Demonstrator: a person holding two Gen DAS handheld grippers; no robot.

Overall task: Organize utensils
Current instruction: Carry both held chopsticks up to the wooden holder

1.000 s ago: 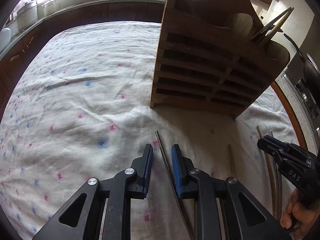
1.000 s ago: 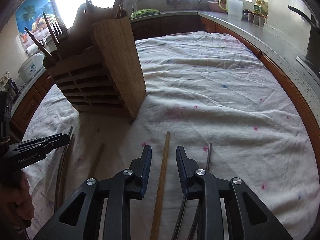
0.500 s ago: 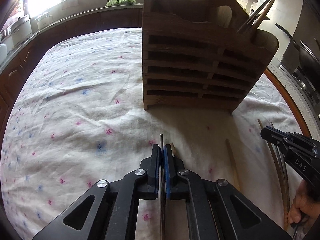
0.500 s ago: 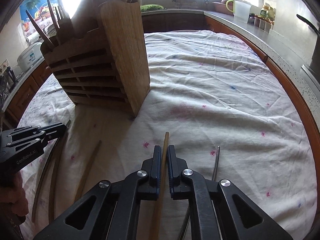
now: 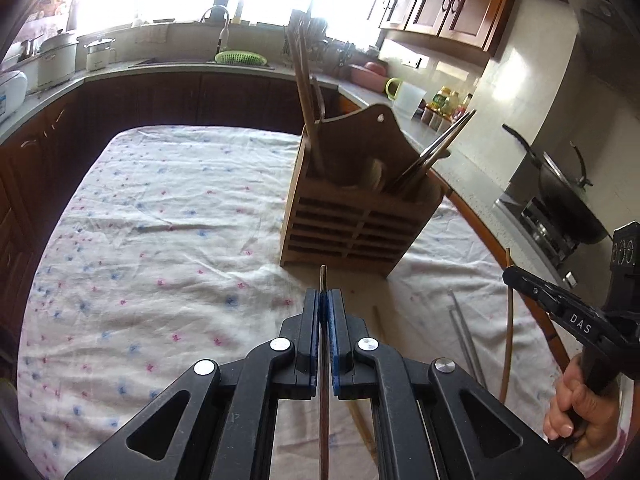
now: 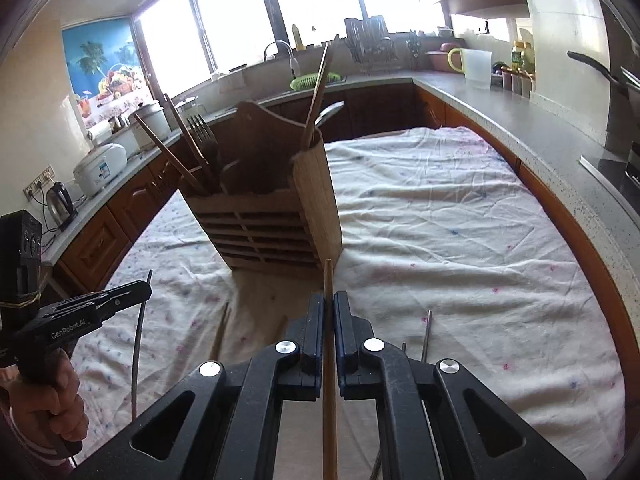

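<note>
- Wooden and slatted, the utensil holder [image 5: 356, 216] is standing upright on the flowered tablecloth [image 5: 160, 216], ahead of both grippers.
- Chopsticks, a fork [image 6: 204, 136] and a long wooden handle [image 6: 318, 92] are sticking out of its top compartments; their lower ends are hiding inside the box.
- The left gripper [image 5: 325, 300] is clamping its jaws onto a thin metal chopstick [image 5: 323, 280], whose tip is poking just past the blue pads [image 5: 331, 320].
- The chopstick's rear length is running under the gripper body and is getting cut off at the bottom edge of the left wrist view.
- The right gripper [image 6: 329, 304] is pinching a wooden chopstick [image 6: 329, 280] between closed jaws, the tip pointing toward the holder's near corner.
- That stick's back end is likewise leaving the frame at the bottom.
- More utensils are lying on the cloth: a pair of metal chopsticks [image 5: 464, 332] and a wooden stick [image 5: 378, 320] beside the left gripper, mostly hiding behind the black arms.
- In the right wrist view, a metal rod [image 6: 427, 334] is showing only its tip above the gripper frame.
- The person's right hand [image 5: 580, 404] is gripping its handle at the frame edge, partly cropped.
- The left hand [image 6: 52, 396] is similarly cropped in the other view.
</note>
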